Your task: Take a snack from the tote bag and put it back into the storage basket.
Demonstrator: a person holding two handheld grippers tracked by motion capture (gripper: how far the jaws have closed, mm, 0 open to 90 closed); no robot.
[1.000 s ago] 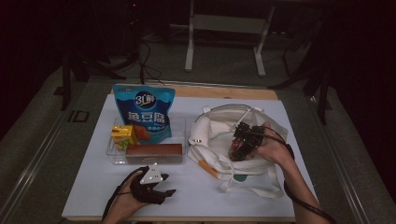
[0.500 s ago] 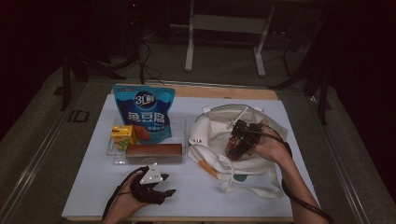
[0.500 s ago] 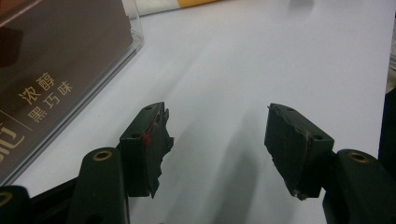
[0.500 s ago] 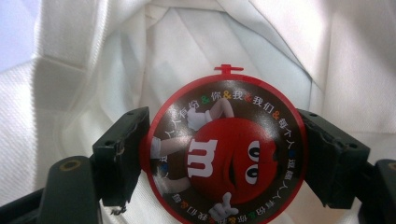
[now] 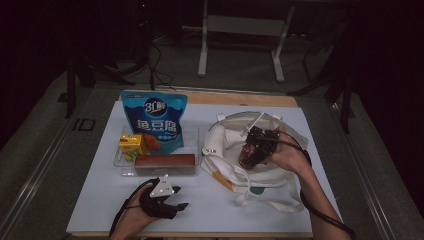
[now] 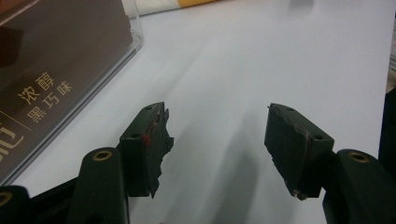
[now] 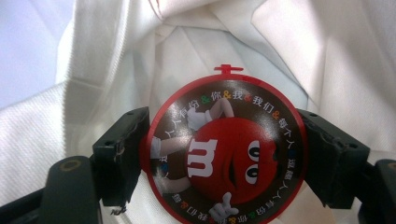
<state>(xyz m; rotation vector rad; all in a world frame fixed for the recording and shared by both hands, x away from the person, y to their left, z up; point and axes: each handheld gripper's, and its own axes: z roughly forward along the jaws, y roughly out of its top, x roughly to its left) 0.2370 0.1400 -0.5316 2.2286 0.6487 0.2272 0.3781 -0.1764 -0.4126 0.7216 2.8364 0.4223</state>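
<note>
**Lowering the candy tube into the tote bag**

Current state. The right gripper [image 7: 224,158] is clamped on a round M&M's candy tube [image 7: 223,149], one jaw on each side of the tube body, with the printed lid facing the gripper's camera. In the high view the right gripper [image 5: 256,147] holds the tube [image 5: 248,156] over the open mouth of the white tote bag [image 5: 280,172]. White bag fabric [image 7: 93,93] lies directly beyond the jaws on every side.

The left gripper [image 6: 219,154] rests on the white table [image 6: 243,56] with its jaws standing apart and nothing between them. A brown chocolate box [image 6: 56,79] inside a clear tray lies ahead of it and to the side of one jaw, apart from the pads. In the high view the left gripper [image 5: 162,197] sits just in front of that tray [image 5: 120,162].

Procedure, as judged from this state:

1. Keep the clamp firm. The tube wall is smooth and curved, so a loose grip may let it roll out between the pads.
2. Advance along the jaw axis until the tube's far end meets the fabric at the bottom of the bag.
3. Check that no fold of fabric lies between a pad and the tube before release.
4. Open the jaws fully, then withdraw straight back, clear of the bag rim and straps.

Caution. A sideways exit may snag the bag and drag it across the table.
</note>
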